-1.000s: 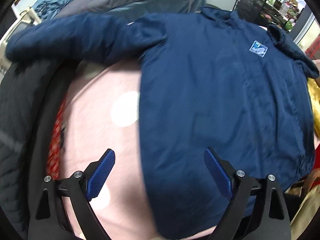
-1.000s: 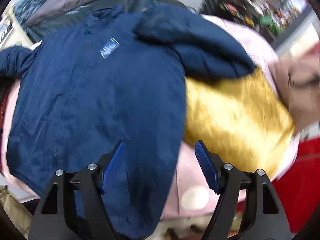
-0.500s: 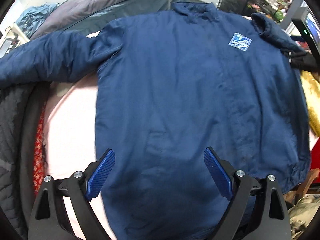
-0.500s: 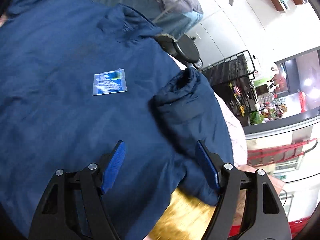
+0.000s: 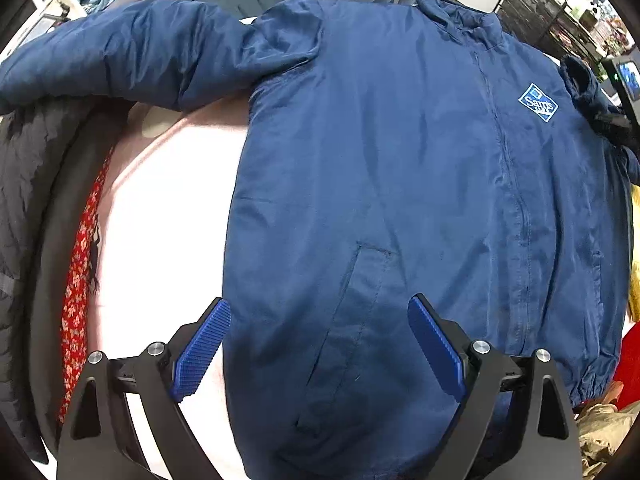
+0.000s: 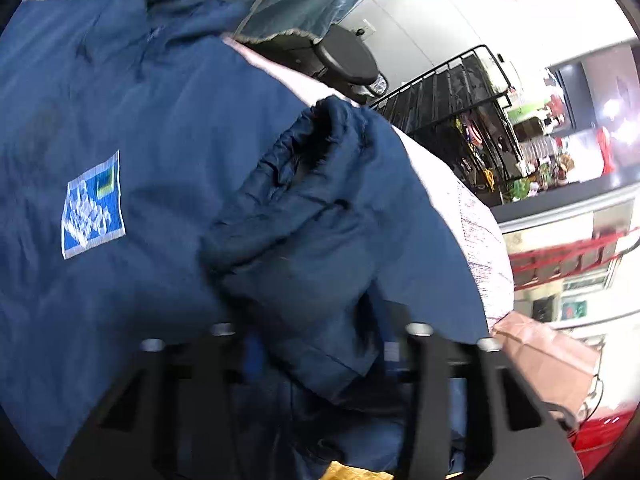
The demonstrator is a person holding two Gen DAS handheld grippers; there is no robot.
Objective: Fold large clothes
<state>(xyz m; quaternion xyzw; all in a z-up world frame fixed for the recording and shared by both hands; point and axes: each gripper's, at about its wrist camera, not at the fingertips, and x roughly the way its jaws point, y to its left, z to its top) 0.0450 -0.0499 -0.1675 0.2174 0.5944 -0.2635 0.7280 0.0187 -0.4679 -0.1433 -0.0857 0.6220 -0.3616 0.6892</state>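
A navy blue jacket [image 5: 380,184] lies front up on a pink spotted cover [image 5: 160,208], zipped, with a blue chest badge [image 5: 538,102]. One sleeve [image 5: 120,64] stretches out to the left. My left gripper [image 5: 320,308] hangs open above the jacket's lower front, near a pocket seam, holding nothing. In the right wrist view the other sleeve [image 6: 304,216] lies folded over the chest beside the badge [image 6: 94,210]. My right gripper [image 6: 316,344] is blurred and its jaws are closing on this puffy sleeve, which fills the gap between them and hides the pads.
Dark grey padded clothes [image 5: 24,200] and a red flowered cloth [image 5: 80,272] lie left of the cover. A yellow cloth [image 6: 352,472] peeks from under the jacket. A black wire rack [image 6: 452,92] and a black stool [image 6: 344,60] stand beyond the far edge.
My right gripper swung from the jacket's hem side up to the folded sleeve and narrowed its jaws around it. The left gripper stayed open and shifted slightly over the jacket's lower front.
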